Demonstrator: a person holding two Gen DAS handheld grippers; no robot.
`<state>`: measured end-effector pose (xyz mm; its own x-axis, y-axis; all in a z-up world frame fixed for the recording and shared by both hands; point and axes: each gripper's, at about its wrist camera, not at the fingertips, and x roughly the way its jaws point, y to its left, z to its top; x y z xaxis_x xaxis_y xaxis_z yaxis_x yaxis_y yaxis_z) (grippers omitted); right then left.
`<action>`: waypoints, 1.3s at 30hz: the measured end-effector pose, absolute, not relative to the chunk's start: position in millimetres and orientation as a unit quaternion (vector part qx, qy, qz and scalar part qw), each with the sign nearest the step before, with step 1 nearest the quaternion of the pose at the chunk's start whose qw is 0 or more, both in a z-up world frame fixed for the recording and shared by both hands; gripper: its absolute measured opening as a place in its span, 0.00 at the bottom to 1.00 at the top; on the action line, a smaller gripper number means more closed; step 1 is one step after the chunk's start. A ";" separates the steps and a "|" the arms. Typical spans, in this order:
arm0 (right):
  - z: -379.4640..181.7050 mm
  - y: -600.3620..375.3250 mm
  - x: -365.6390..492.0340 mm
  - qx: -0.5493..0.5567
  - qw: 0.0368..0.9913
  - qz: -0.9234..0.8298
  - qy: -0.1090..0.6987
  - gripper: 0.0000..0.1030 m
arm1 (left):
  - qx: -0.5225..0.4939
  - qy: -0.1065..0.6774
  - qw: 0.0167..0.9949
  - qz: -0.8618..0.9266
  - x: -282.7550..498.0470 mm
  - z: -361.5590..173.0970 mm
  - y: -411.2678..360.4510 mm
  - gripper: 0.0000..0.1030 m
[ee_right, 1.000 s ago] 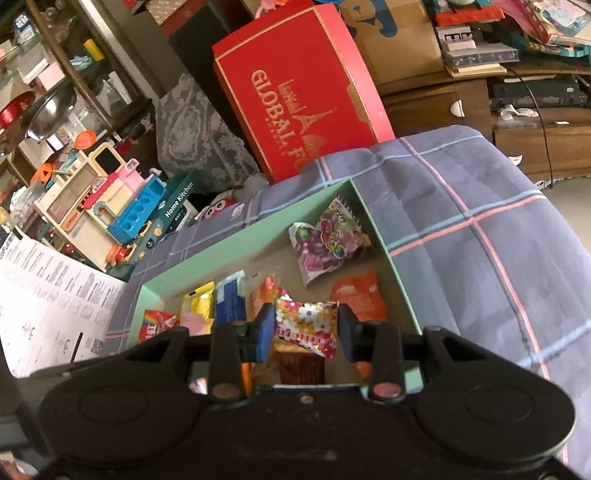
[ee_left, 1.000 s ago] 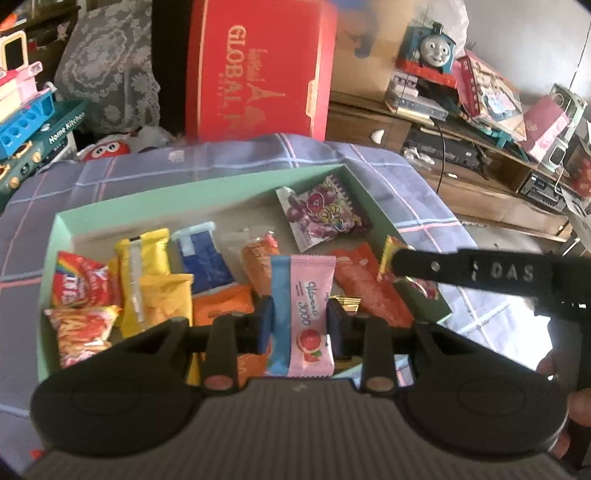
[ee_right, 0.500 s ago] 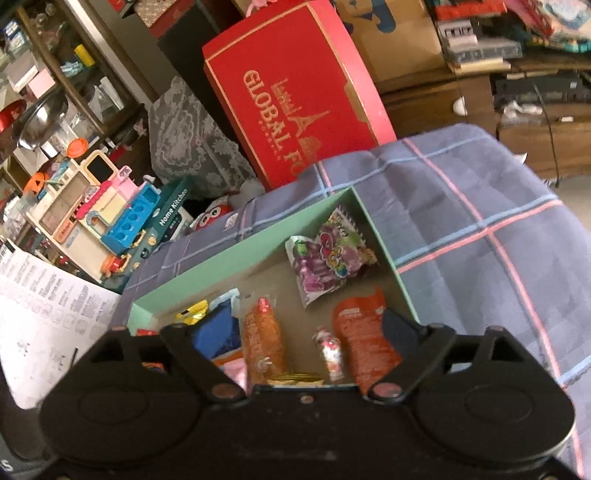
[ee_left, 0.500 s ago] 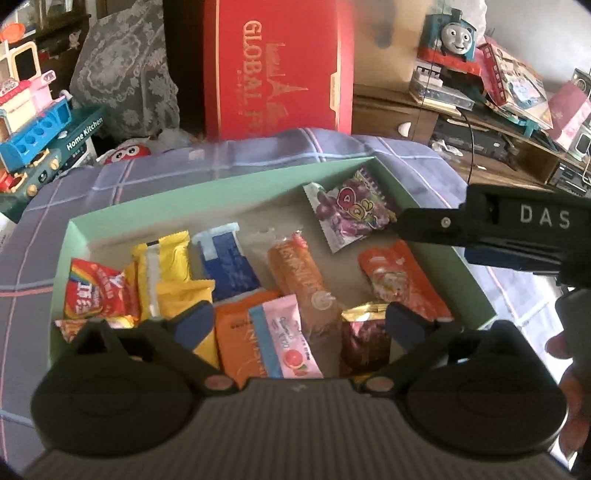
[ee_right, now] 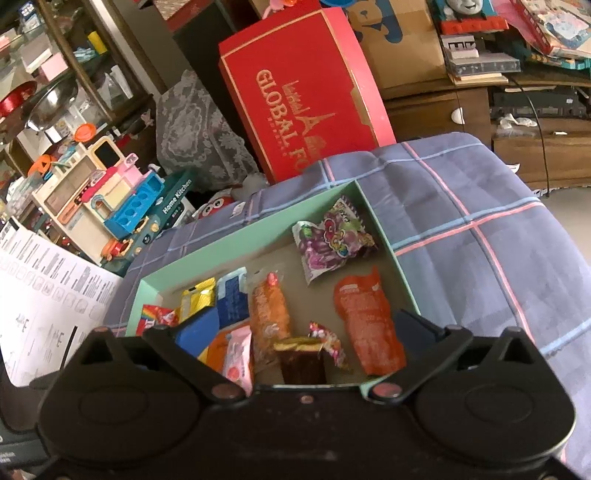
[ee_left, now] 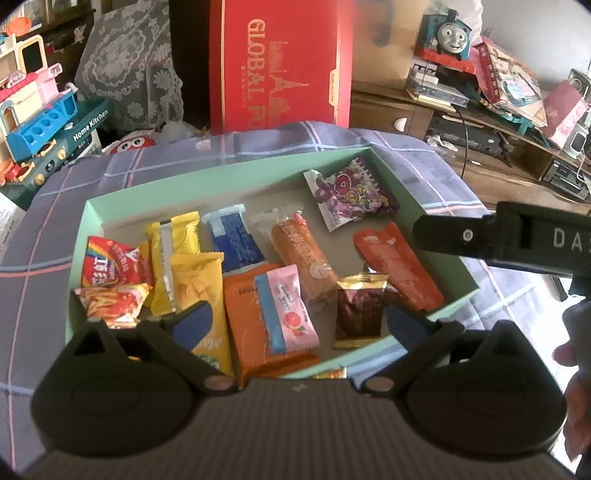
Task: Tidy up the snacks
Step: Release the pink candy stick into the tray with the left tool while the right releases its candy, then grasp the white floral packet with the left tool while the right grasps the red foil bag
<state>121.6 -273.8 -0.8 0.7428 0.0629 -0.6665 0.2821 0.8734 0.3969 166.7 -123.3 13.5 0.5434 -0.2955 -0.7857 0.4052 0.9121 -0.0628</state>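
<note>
A shallow mint-green tray (ee_left: 236,177) sits on a purple plaid cloth (ee_right: 480,206), and everything here is easiest placed against that tray. Both tongs hang over its near edge. The left tongs (ee_left: 299,319) have just been opening and now stand wide apart with nothing between them; the pink sachet (ee_left: 288,308) lies flat in the tray just beyond them, resting on an orange packet (ee_left: 247,317). The right tongs (ee_right: 299,334) have likewise just spread wide and hold nothing; the small flowery candy (ee_right: 328,341) lies on the tray floor next to a dark gold-edged packet (ee_right: 303,360).

Across the tray, a purple grape-print bag (ee_left: 349,192) sits in the far right corner, with a flat red-orange pouch (ee_left: 397,266) nearer along the right wall. In the middle lie a long orange bar (ee_left: 303,254) and a blue wrapper (ee_left: 232,240). Yellow packets (ee_left: 181,258) and a rainbow-striped bag (ee_left: 110,262) crowd the left side.

Behind the tray a big red box (ee_left: 277,62) stands upright, lettered in gold. A toy train (ee_left: 448,33) rests on the cluttered shelf off to the tray's far right.
</note>
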 end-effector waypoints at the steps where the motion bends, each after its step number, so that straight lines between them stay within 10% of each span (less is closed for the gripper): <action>1: 1.1 -272.4 118.7 0.243 0.901 -0.060 0.354 1.00 | 0.064 0.433 0.877 -0.200 162.7 15.3 -121.6 1.00; 27: -68.4 -187.2 -18.1 0.154 0.868 0.012 0.471 1.00 | 0.069 0.501 0.848 -0.159 75.9 -53.7 -38.9 1.00; 39: -74.0 -170.7 -33.0 0.082 0.877 0.017 0.473 0.51 | 0.061 0.519 0.839 -0.152 78.9 -66.3 -34.3 1.00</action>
<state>-33.0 -170.7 -74.0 0.5524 0.1065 -0.8268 0.0483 0.9861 0.1592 78.9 -34.3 -66.3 0.4158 -0.1916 -0.8890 0.3185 0.9463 -0.0550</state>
